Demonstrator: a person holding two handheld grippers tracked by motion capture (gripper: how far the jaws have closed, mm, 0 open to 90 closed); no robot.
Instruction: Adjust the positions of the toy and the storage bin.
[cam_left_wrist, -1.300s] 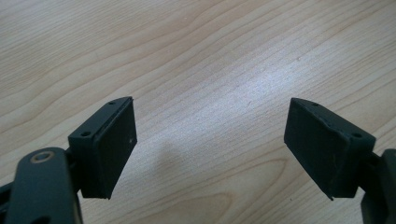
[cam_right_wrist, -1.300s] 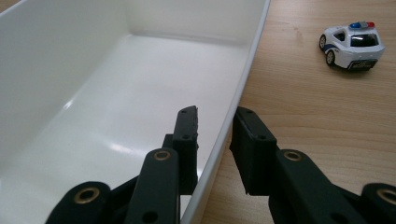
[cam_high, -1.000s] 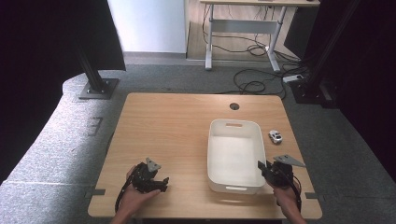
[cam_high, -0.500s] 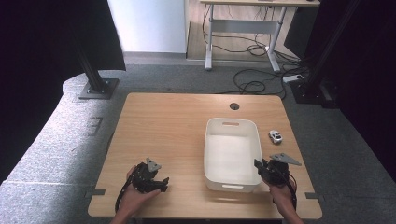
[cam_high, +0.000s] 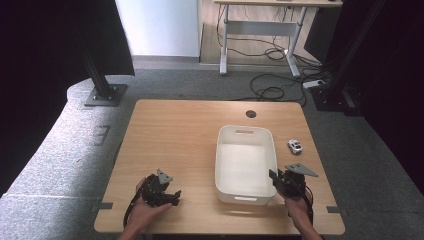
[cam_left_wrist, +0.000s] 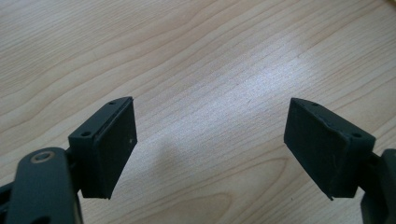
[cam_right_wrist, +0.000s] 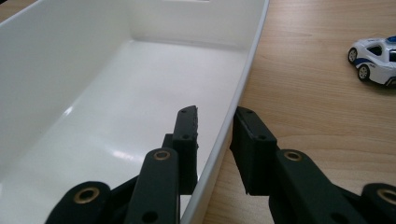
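**Bin dragged left, right rim pinched**

Shifted since the earlier frame: white plastic bin (cam_high: 245, 165) has slid slightly left on the wooden table (cam_high: 180, 135), now right of centre. Judged light, stiff, smooth-walled, likely slippery; the thin rim is the sound hold. My right gripper (cam_right_wrist: 215, 135) pinches that right rim, one pad inside, one outside. My left gripper (cam_left_wrist: 210, 140) rests spread over bare wood. Toy car (cam_right_wrist: 376, 53) stands apart on the right, no obstruction.

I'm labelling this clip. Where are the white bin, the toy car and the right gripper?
white bin (cam_high: 245, 132): high view, far rim by the handle slot.
toy car (cam_right_wrist: 377, 55): right gripper view, its white body.
right gripper (cam_right_wrist: 215, 140): right gripper view, between fingertips clamping the bin's wall.
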